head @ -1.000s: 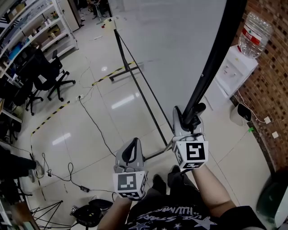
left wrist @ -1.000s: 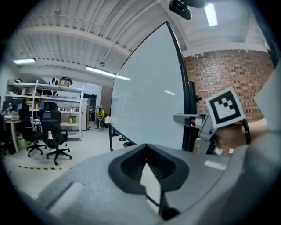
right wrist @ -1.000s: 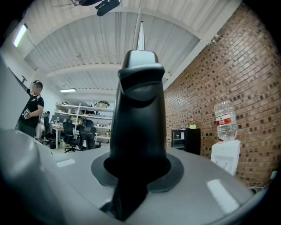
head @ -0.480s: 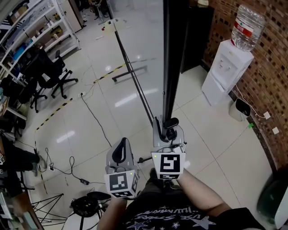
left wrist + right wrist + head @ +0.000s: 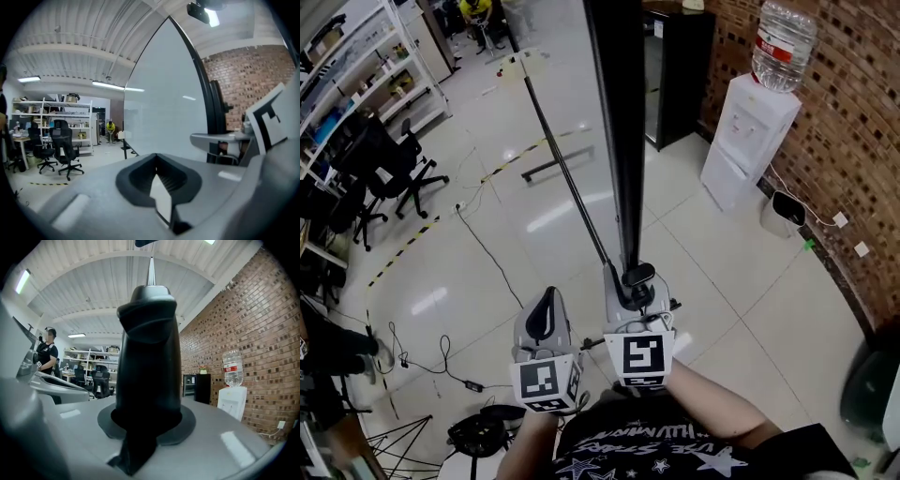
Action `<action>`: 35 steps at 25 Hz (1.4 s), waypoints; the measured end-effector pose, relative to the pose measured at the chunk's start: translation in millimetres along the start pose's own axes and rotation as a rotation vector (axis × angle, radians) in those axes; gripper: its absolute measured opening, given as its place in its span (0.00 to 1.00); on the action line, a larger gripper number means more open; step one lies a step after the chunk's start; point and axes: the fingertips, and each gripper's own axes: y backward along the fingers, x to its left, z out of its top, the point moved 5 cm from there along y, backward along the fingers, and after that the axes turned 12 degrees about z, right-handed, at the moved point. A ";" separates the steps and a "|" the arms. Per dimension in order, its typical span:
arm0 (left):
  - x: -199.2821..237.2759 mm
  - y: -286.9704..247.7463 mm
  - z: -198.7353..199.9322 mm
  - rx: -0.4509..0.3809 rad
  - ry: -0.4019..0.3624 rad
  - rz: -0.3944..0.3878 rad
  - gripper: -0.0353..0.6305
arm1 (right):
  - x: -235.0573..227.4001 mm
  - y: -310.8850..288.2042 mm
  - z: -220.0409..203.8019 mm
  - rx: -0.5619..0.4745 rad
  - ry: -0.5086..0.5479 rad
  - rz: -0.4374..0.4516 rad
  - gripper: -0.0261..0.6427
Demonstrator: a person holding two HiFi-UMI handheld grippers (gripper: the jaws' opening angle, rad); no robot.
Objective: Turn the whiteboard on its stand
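Note:
The whiteboard (image 5: 567, 103) stands nearly edge-on to me in the head view, its black frame edge (image 5: 617, 141) running down from the top of the picture. My right gripper (image 5: 630, 281) is shut on the lower end of that frame edge, which fills the right gripper view as a dark bar (image 5: 147, 357) between the jaws. The left gripper (image 5: 548, 314) hangs beside it to the left, shut and empty, apart from the board. In the left gripper view the white board face (image 5: 164, 103) rises ahead on the right. The stand's black leg (image 5: 567, 178) slants across the floor behind.
A water dispenser (image 5: 741, 131) with its bottle stands by the brick wall (image 5: 853, 141) on the right, and a black cabinet (image 5: 675, 66) stands behind it. Office chairs (image 5: 389, 173) and shelves (image 5: 356, 66) are on the left. Cables (image 5: 487, 253) trail over the tiled floor. A person (image 5: 45, 352) stands at the left in the right gripper view.
The board has swung from showing its broad face to nearly edge-on. My right gripper, still on the frame edge, has moved left and nearer my body. The left gripper stayed shut and empty.

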 end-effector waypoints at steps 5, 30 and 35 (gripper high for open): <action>17.6 8.4 7.6 -0.021 0.003 0.020 0.06 | 4.7 28.3 7.8 -0.005 -0.017 -0.014 0.18; -22.9 73.1 -3.2 -0.042 0.038 -0.101 0.06 | 47.8 88.3 3.2 0.020 -0.009 0.107 0.36; -25.1 86.2 -4.7 -0.054 0.052 -0.088 0.06 | 48.0 101.0 6.4 0.015 -0.017 0.088 0.40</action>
